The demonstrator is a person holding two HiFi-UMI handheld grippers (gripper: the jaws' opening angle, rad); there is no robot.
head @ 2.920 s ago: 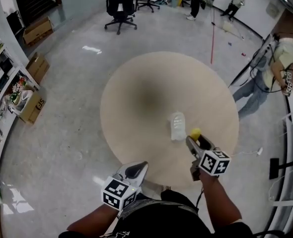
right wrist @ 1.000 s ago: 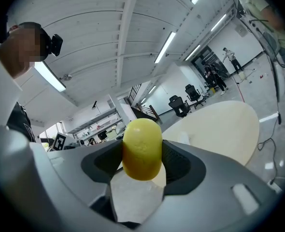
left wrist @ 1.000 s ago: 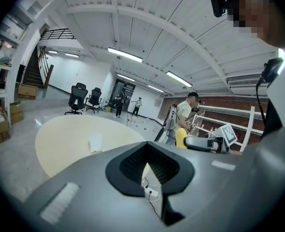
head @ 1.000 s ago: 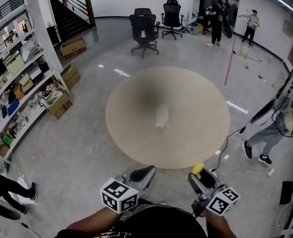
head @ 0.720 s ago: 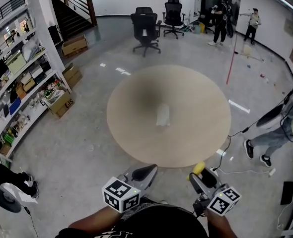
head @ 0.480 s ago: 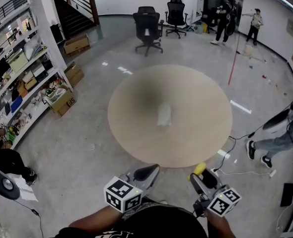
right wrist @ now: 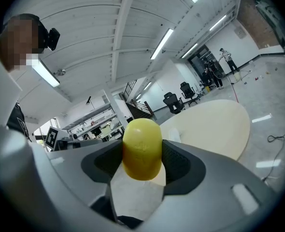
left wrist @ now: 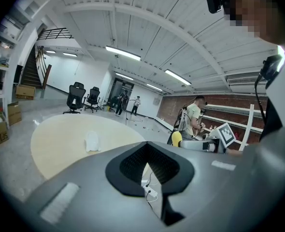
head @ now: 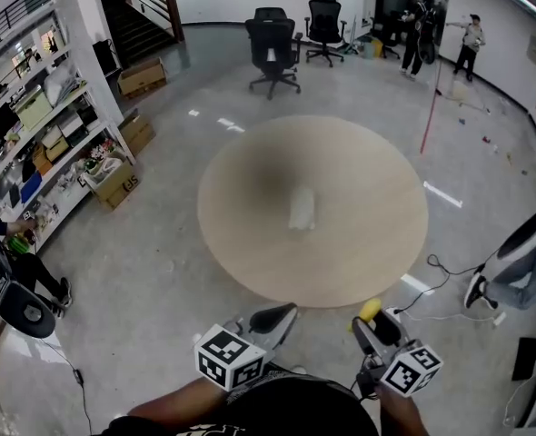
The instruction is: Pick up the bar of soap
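The yellow bar of soap (head: 370,310) is clamped between the jaws of my right gripper (head: 374,321), held off the round beige table (head: 359,243) and over the floor near my body. In the right gripper view the soap (right wrist: 142,148) fills the gap of the right gripper (right wrist: 142,154), standing upright between the dark pads. My left gripper (head: 275,317) hangs beside it, shut with nothing in it; the left gripper view shows the left gripper (left wrist: 149,166) with its pads together. A crumpled white wrapper (head: 302,209) lies on the table's middle.
Two black office chairs (head: 272,42) stand beyond the table. Shelves (head: 23,125) and cardboard boxes (head: 114,187) line the left. A person (head: 522,262) stands at the right by floor cables (head: 441,271); another (head: 14,271) crouches at the left.
Since 2.9 s ago the soap has left the table in my right gripper and I stand back from the table. Over the last second both grippers hold steady; bystanders shifted.
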